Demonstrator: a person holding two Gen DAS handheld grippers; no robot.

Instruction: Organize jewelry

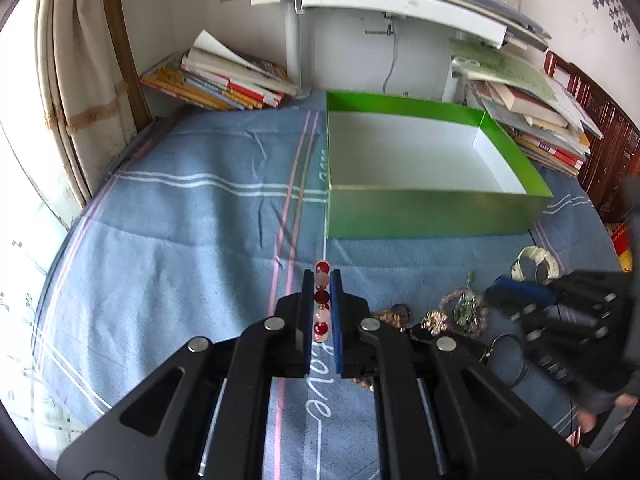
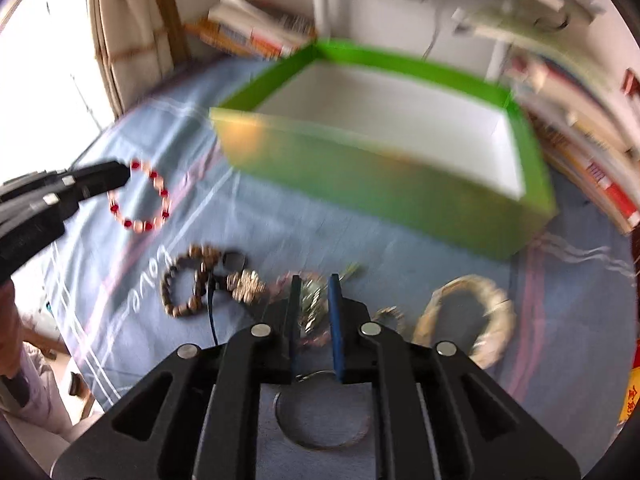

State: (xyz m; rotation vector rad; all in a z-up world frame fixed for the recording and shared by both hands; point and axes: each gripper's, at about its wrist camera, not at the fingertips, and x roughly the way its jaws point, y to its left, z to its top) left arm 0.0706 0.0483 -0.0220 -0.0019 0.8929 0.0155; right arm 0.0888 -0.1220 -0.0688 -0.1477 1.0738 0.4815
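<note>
The left gripper (image 1: 321, 280) grasps the red-and-pink beaded bracelet (image 2: 140, 200) edge-on, clear of the blue bedspread (image 1: 192, 240), ready for the far green cardboard box (image 1: 432, 208). The right gripper (image 2: 314, 284) hovers with jaws released over the near jewelry pile (image 2: 244, 282).

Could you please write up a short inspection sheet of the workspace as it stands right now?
Surface: blue striped cloth.
Job's things: green box, open, white inside; red-and-pink bead bracelet; brown bead bracelet; pale bangle; more jewelry heaped beside it.
Clutter: book stacks behind the box.
Grippers: left gripper shut on the red-and-pink bead bracelet; right gripper open over the heap.
Cables: thin dark cord.
Surroundings: curtain, white desk.
</note>
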